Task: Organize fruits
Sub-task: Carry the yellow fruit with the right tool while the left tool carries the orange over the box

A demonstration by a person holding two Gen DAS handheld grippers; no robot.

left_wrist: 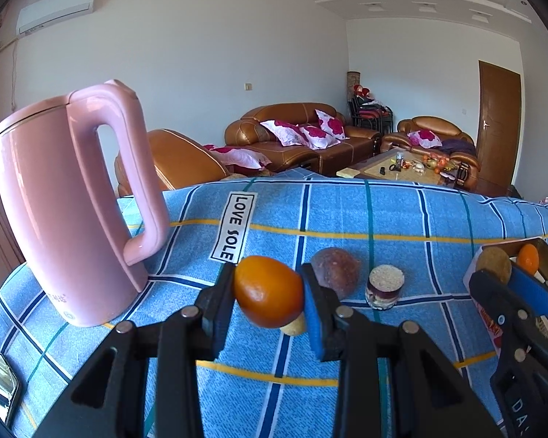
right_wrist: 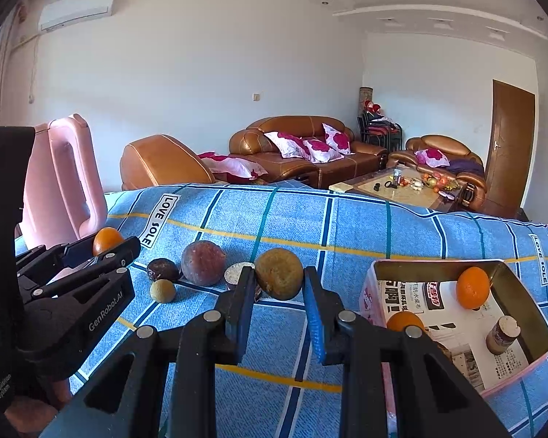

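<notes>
My left gripper is shut on an orange and holds it above the blue checked cloth; the right wrist view shows it at the left. My right gripper is shut on a brown-yellow round fruit, which also shows in the left wrist view. On the cloth lie a purple-red fruit, a dark small fruit, a small yellow fruit and a small jar. A pink-rimmed box at the right holds two oranges and a small jar.
A pink kettle stands at the left on the cloth. A phone lies at the near left edge. Brown sofas and a coffee table stand beyond the table's far edge.
</notes>
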